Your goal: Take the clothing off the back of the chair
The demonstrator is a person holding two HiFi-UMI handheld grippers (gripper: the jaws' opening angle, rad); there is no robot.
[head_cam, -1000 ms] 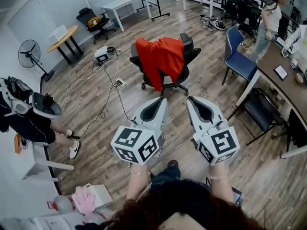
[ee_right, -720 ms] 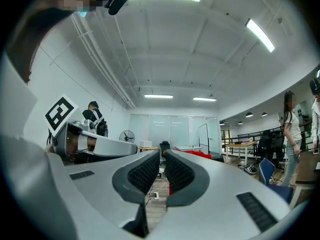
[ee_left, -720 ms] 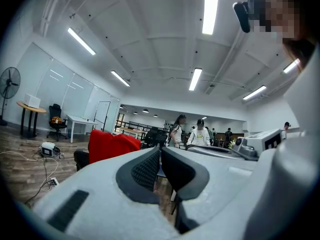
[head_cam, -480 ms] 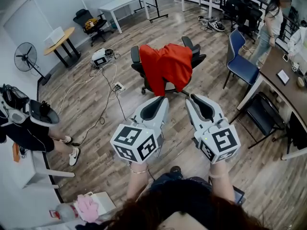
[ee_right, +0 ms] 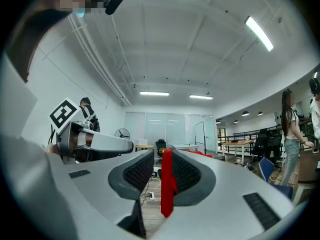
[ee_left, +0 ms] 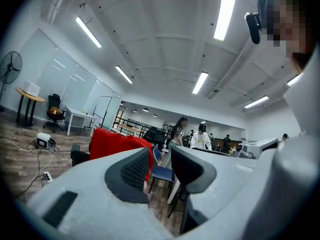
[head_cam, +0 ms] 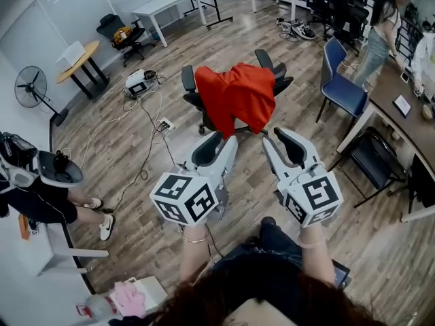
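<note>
Bright, even light falls from long ceiling strips (ee_left: 223, 14), which burn out to plain white in both gripper views. On the floor (head_cam: 129, 148) shadows are faint and soft; a pale one lies under the chair (head_cam: 265, 60). Every view bows strongly toward its edges, and the gripper views darken to black at the corners. Hair (head_cam: 251, 297) at the head view's bottom edge is blurred.

overhead and two level views, chair (head_cam: 265, 60) shared
</note>
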